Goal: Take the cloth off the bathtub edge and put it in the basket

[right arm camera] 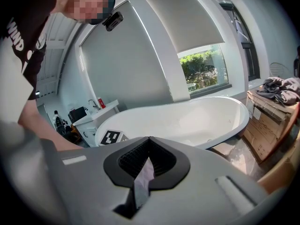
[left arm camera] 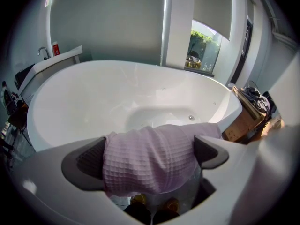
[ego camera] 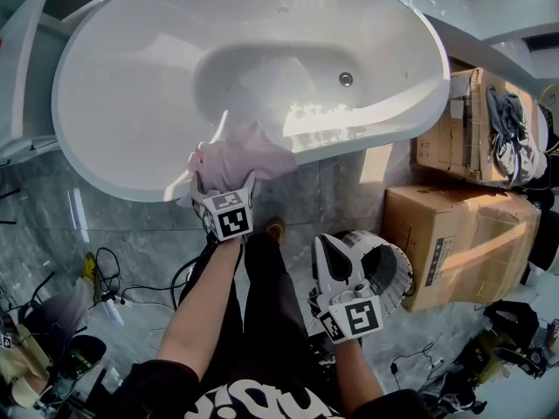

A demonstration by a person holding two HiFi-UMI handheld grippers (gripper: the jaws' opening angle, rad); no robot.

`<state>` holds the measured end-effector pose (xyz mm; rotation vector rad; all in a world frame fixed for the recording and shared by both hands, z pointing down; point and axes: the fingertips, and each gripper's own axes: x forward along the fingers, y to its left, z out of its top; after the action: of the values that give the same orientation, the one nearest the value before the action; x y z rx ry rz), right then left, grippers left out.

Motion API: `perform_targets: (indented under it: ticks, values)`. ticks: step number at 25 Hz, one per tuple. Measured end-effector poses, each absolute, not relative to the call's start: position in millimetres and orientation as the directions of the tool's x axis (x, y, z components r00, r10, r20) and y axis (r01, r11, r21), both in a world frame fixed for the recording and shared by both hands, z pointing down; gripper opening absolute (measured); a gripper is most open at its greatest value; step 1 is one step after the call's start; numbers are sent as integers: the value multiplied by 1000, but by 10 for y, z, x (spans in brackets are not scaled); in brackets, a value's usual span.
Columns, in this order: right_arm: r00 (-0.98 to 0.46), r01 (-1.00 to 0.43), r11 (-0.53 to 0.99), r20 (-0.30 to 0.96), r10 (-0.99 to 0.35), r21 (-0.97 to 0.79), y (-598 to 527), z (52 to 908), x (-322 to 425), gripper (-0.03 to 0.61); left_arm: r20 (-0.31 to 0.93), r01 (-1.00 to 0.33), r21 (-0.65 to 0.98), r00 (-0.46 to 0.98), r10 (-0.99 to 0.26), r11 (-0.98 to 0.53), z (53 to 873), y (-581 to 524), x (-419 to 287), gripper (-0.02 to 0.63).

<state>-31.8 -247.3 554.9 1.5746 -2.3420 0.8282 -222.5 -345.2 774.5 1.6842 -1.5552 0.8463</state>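
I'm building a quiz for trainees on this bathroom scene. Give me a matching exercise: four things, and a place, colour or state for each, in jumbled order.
1 cloth
2 basket
3 far cardboard box
4 right tongs

a clothing heaped on it
b draped over the bathtub edge
c jaws together
d white, slatted sides

Pairs: 1-b, 2-d, 3-a, 4-c

Bathtub [ego camera: 131,103] across the far side, cloth [ego camera: 253,157] draped over its near rim, left gripper [ego camera: 223,180] astride the cloth, right gripper [ego camera: 336,256] nearer, basket [ego camera: 391,269] just right of it, cardboard boxes [ego camera: 454,234] right of tub, cables [ego camera: 113,286] on floor, left.
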Motion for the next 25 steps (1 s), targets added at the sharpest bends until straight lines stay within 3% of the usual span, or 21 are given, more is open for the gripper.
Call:
perform_targets:
  ticks: [6,25]
  values:
    - [-408,-902,270,460,-788,-337,-2425,5577,-302,6,849,-997,31,61,-524,-65,7781,-3441,-2257,558]
    - [-404,-903,269,446,-799,-335,-2397,5442,-341,6,879,-949,228,297,-373,-218,7725,-3386,-2230,246]
